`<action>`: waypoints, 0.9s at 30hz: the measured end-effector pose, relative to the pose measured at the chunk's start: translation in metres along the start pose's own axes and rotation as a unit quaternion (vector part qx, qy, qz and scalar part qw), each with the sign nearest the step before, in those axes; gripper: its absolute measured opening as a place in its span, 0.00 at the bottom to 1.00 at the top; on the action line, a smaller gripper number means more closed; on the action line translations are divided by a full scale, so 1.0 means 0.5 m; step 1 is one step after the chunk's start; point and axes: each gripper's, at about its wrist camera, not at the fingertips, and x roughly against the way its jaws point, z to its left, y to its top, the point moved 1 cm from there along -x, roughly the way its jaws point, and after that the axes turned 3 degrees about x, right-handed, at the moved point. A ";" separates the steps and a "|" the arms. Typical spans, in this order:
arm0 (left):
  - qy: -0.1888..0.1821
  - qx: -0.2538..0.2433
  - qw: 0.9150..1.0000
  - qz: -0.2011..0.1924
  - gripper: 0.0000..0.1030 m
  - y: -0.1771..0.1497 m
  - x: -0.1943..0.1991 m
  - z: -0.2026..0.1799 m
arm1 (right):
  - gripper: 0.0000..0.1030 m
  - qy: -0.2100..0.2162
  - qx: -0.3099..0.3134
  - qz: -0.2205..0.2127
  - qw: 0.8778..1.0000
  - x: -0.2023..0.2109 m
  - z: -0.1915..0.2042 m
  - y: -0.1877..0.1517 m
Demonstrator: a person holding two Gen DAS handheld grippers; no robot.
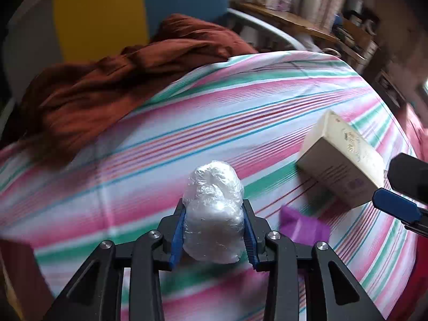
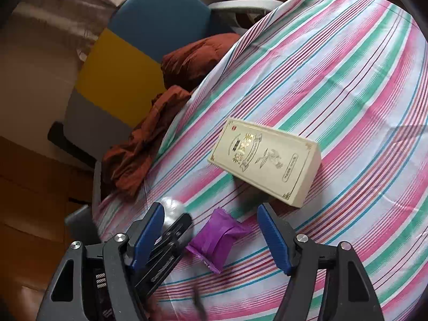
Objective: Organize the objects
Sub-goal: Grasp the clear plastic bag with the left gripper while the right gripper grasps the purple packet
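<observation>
A striped pink, green and white cloth covers the counter [image 2: 334, 80]. The left claw [image 1: 213, 228] is clamped on a white lump wrapped in clear crinkled plastic [image 1: 214, 211], low over the cloth near the counter's near left edge. The right claw [image 2: 211, 236] stands open and empty above a small purple foil packet [image 2: 218, 236] lying on the cloth. Just beyond, a cream rectangular cardboard box with gold lettering [image 2: 264, 160] lies flat. A rumpled rust-brown garment [image 1: 112, 80] spills over the far left edge. Sorting looks barely started: packet and box remain loose, and no grouping shows.
</observation>
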 end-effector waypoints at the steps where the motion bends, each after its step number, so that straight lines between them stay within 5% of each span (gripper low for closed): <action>1: 0.004 0.009 1.000 0.002 0.37 -0.008 0.007 0.007 | 0.71 -0.001 0.006 0.008 1.000 -0.006 0.003 -0.002; 9: 0.034 0.045 0.998 0.008 0.37 -0.091 0.058 0.035 | 0.72 -0.048 0.074 0.063 0.994 -0.064 0.039 -0.032; 27: 0.015 0.049 0.999 -0.003 0.37 -0.251 0.146 -0.002 | 0.71 -0.148 0.180 0.081 0.969 -0.133 0.084 -0.071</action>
